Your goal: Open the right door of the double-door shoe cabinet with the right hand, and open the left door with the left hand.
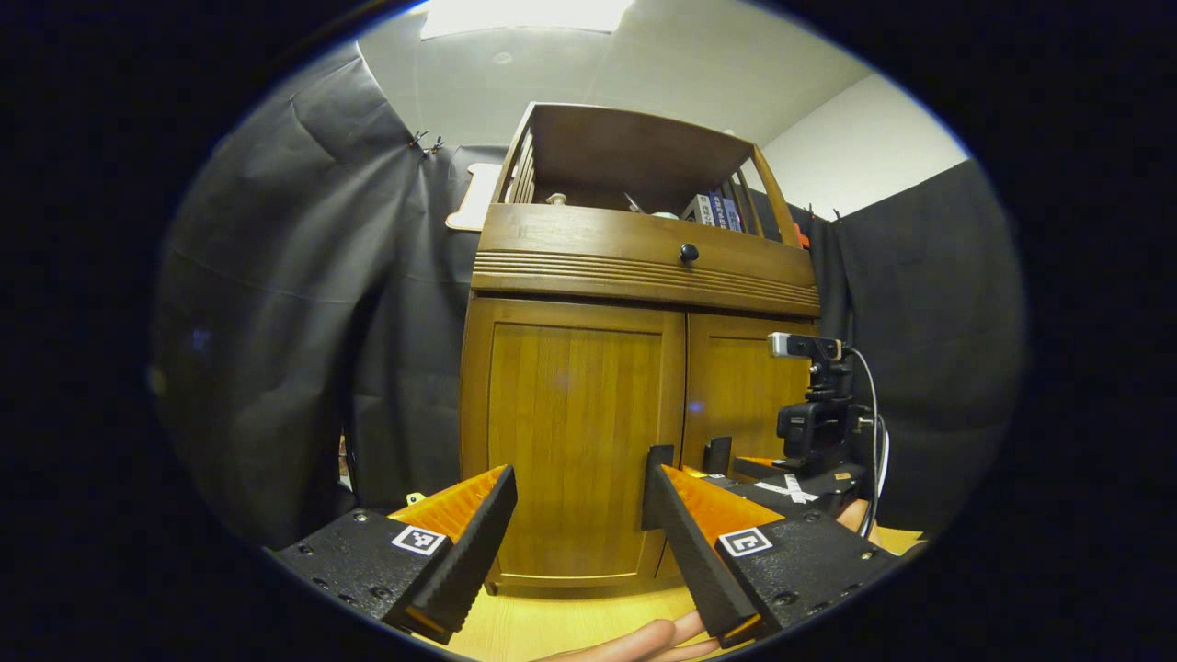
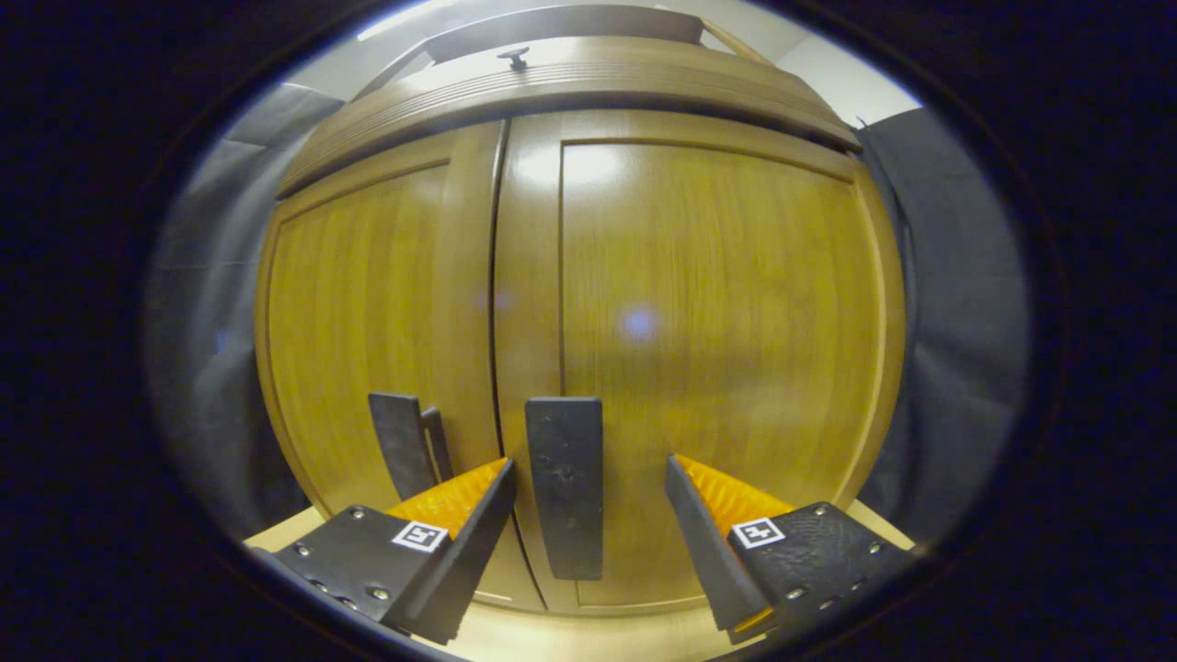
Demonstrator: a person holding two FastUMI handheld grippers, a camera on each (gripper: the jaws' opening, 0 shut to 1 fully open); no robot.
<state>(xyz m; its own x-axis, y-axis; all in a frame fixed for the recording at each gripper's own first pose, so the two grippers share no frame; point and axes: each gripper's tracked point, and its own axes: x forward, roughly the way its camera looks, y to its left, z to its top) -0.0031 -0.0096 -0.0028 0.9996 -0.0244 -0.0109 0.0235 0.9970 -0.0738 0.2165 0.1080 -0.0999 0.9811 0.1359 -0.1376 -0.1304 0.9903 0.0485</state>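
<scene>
Right gripper (image 2: 588,515) fingers spread wide around right door's flat black handle (image 2: 564,483) for the pull; left gripper (image 1: 577,515) likewise unclenched, back from closed honey-brown wooden cabinet (image 1: 575,432).

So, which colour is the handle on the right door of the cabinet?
Black; the handle shows best in the right gripper view, a flat upright bar on the brown right door.

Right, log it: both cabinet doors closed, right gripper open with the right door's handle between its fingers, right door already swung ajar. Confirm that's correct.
Not quite: the right door is not ajar. In the right gripper view it sits flush beside the left door. The rest holds: the right gripper is open, the handle between its fingers.
</scene>
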